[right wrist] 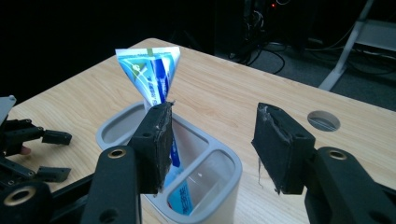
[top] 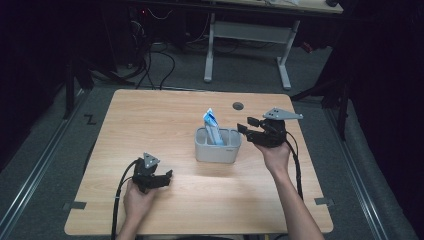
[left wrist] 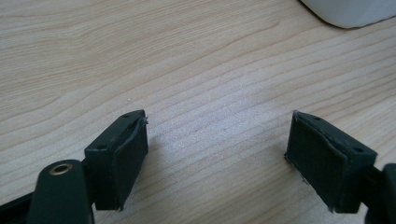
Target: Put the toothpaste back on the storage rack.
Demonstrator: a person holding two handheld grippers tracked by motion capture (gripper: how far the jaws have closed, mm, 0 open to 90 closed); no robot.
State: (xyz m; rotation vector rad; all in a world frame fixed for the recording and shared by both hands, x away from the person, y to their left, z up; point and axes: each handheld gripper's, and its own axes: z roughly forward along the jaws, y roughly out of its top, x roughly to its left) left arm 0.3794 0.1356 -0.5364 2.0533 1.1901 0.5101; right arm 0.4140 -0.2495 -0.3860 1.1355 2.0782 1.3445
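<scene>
A blue and white tube (top: 212, 126) stands tilted in a grey two-compartment holder (top: 217, 153) at the table's middle. In the right gripper view the tube (right wrist: 152, 77) rises from the holder (right wrist: 219, 191), partly behind my left jaw. My right gripper (top: 244, 125) hovers just right of the holder, open, with nothing between its jaws (right wrist: 212, 140). My left gripper (top: 167, 177) rests low near the table's front left, open and empty. In the left gripper view its jaws (left wrist: 217, 151) stand wide apart over bare wood.
The wooden table (top: 150, 120) has a round cable hole (top: 238, 106) behind the holder. A white corner of the holder (left wrist: 348, 11) shows at the top of the left gripper view. A desk frame and cables stand on the floor beyond the table.
</scene>
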